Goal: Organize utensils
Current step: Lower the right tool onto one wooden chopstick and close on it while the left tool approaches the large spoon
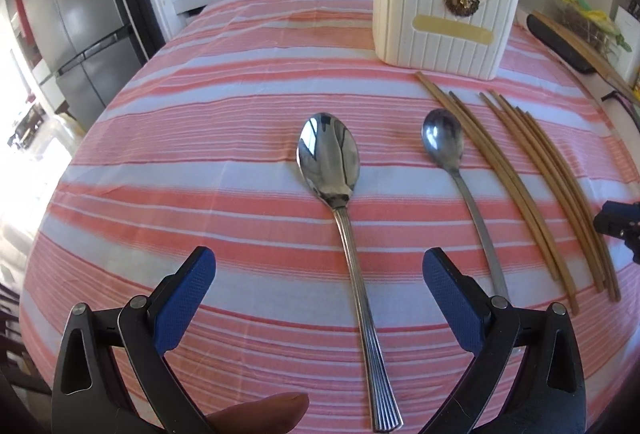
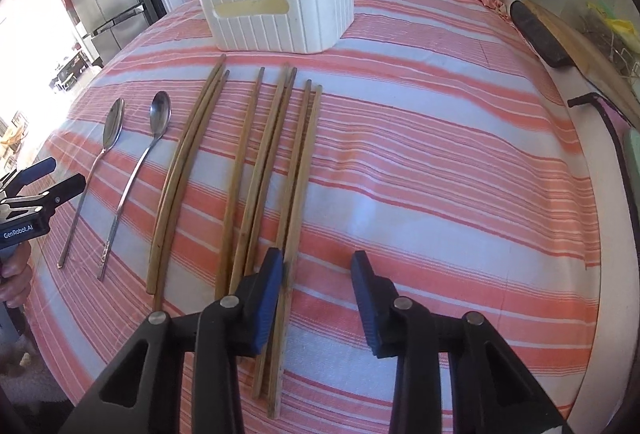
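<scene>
Utensils laid out in front of white holder [image 1: 440, 30] on striped cloth [image 1: 240, 74].

Two spoons, large [image 1: 340, 194] and small [image 1: 456, 170], side by side nearest holder's front-left, bowls toward holder, handles running away from it. Wooden chopsticks [image 2: 256, 170] roughly parallel just beside small spoon, long axes likewise directed at holder. Left gripper [image 1: 320, 298] with fingers wide apart astride large spoon's handle, not touching. Right gripper [image 2: 318, 298] with fingers apart, empty, left pad [image 2: 264, 306] against outermost chopsticks.

"GenRobot.AI" in white on the left tool [image 2: 26, 190].
</scene>
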A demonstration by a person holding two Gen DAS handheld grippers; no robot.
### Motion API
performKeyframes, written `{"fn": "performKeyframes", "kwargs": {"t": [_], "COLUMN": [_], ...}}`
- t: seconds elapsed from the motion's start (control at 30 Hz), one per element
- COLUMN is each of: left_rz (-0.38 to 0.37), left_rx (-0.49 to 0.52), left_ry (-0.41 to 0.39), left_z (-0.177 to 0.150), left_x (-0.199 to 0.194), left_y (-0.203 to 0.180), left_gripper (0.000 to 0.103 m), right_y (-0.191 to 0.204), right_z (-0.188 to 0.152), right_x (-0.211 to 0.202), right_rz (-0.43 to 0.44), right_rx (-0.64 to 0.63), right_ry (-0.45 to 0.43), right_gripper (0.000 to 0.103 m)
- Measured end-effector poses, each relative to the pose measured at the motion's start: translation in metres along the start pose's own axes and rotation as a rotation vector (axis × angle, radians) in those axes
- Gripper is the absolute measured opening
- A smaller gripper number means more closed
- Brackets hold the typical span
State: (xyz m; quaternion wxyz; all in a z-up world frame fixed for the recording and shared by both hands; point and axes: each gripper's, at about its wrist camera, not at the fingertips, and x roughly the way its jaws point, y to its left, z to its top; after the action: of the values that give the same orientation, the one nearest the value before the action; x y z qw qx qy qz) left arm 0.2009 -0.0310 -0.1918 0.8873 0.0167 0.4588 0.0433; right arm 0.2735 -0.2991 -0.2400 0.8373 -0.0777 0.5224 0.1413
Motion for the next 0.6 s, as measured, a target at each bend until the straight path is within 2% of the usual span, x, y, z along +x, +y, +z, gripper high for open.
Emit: {"fn": "performKeyframes", "kwargs": {"t": [0.2,0.3,0.4,0.47,0.6], "left_rz": [0.021,0.022,-0.007,-0.046,-0.091], "left_rx": [0.018,0.014,0.011,0.002,0.042], "left_ry": [0.039,0.044,0.061,0.08,0.121], "left_z": [-0.006,-0.008,-0.009,-0.009,-0.008], "left_x": [0.012,0.011,0.013,0.016,0.018], "left_y": [-0.001,0.007,0.019,0.029,0.039], "left_gripper": [0.103,0.103,0.103,0.103,0.103], "right_y": [0.002,0.006,0.007,0.009,0.004], "right_z": [0.012,0.009,0.005,0.001,-0.009], "right_x": [0.004,0.008,0.005,0.004,-0.001], "right_rz": [-0.055,-0.074,-0.098,-0.098,-0.115], "right_rx": [-0.023,-0.057,-0.056,-0.054,-0.004], "right_ry": [0.028,0.048,0.047,0.023,-0.02], "right_gripper": [0.036,0.031,0.03,0.015,0.007]}}
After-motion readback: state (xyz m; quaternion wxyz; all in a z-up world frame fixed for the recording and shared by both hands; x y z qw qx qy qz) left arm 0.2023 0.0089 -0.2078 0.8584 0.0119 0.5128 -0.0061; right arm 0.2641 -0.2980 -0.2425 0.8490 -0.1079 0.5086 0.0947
